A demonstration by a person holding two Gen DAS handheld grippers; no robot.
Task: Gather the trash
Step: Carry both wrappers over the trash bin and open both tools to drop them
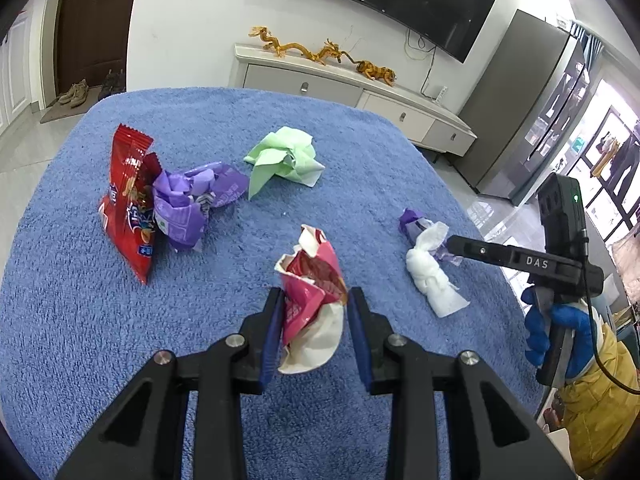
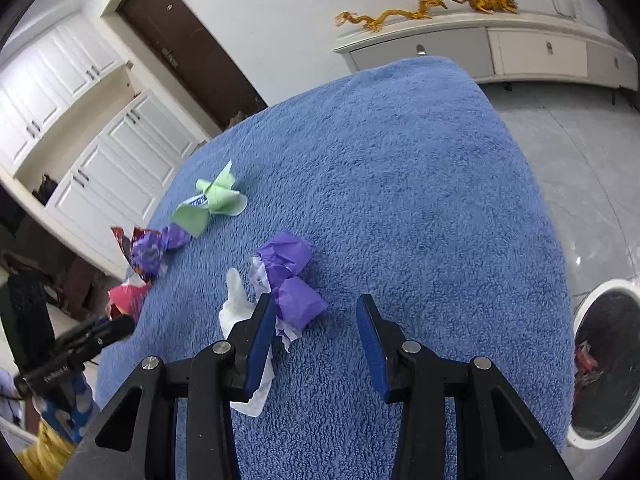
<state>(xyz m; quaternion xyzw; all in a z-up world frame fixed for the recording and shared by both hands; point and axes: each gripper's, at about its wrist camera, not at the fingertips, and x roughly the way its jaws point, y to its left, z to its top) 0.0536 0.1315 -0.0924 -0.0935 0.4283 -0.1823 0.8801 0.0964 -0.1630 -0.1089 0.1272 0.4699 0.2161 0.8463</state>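
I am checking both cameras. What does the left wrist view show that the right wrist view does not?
Only the left wrist view shows the left gripper shut on the pink wrapper, and the full red snack bag. Only the right wrist view shows the white bin on the floor and the right gripper open beside the purple paper. Both show the blue cloth, the green paper and the white tissue.

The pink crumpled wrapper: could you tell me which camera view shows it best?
The left wrist view: the pink wrapper sits central, between the left gripper's fingers. The right wrist view shows only a small pink corner at the left edge.
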